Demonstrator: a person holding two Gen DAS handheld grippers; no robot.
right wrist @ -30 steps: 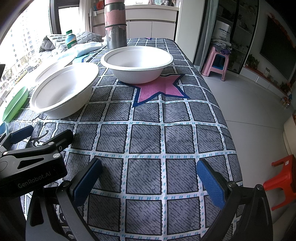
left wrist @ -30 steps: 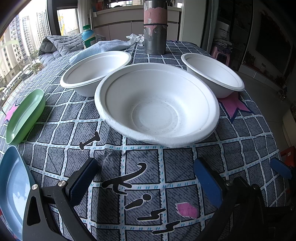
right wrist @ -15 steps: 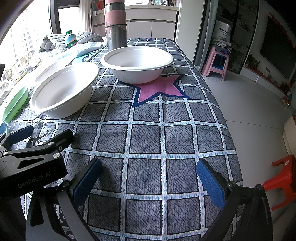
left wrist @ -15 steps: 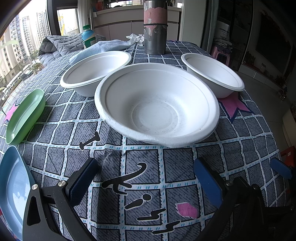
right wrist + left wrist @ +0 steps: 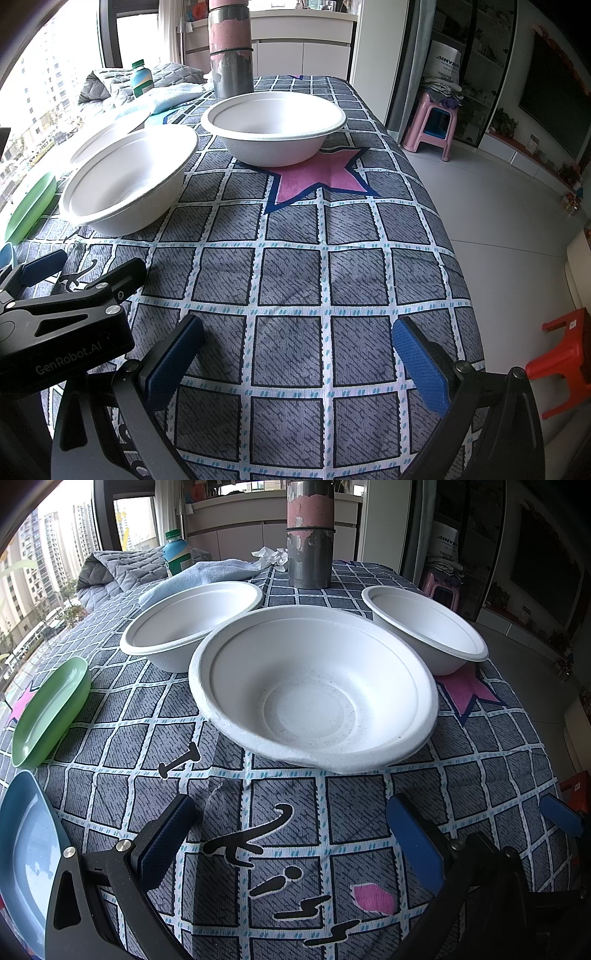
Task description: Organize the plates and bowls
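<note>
Three white paper bowls stand on the checked tablecloth. The nearest bowl [image 5: 314,686] [image 5: 129,181] sits just ahead of my left gripper [image 5: 291,830], which is open and empty. A second bowl [image 5: 192,624] is behind it to the left, a third bowl [image 5: 424,631] [image 5: 273,125] to the right on a pink star. A green plate [image 5: 51,709] and a blue plate [image 5: 26,853] lie at the left edge. My right gripper [image 5: 295,354] hangs open over bare cloth near the front, well short of the bowls. The left gripper's body [image 5: 66,325] shows at its left.
A tall grey and pink metal canister [image 5: 310,535] stands at the back of the table. A blue towel [image 5: 207,576], a bottle [image 5: 177,554] and a quilted blanket lie at the back left. The table's right edge drops to the floor, with a pink stool [image 5: 432,125] and a red stool [image 5: 565,358].
</note>
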